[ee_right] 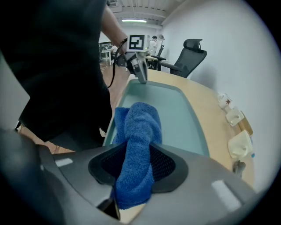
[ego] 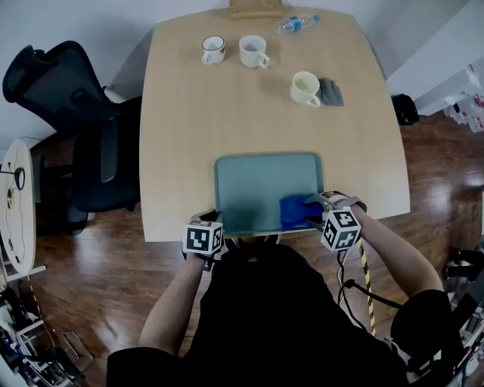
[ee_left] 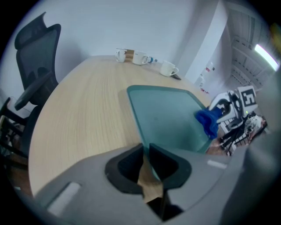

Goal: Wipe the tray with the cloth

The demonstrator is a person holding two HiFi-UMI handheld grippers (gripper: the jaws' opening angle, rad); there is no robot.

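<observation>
A teal tray [ego: 257, 189] lies at the near edge of the wooden table [ego: 189, 136]. My left gripper [ego: 217, 222] is at the tray's near left corner. In the left gripper view its jaws [ee_left: 146, 151] are shut on the tray's rim [ee_left: 139, 127]. My right gripper [ego: 316, 212] is over the tray's near right corner, shut on a folded blue cloth [ego: 296, 212]. In the right gripper view the cloth [ee_right: 138, 140] fills the gap between the jaws and rests on the tray [ee_right: 175, 114]. The left gripper [ee_right: 139, 66] shows at the tray's far end there.
Three white cups [ego: 213, 50] [ego: 253, 51] [ego: 305, 88] stand at the far side of the table, with a dark grey rag [ego: 330, 91] and a plastic bottle [ego: 296, 23]. A black office chair [ego: 83, 136] stands left of the table.
</observation>
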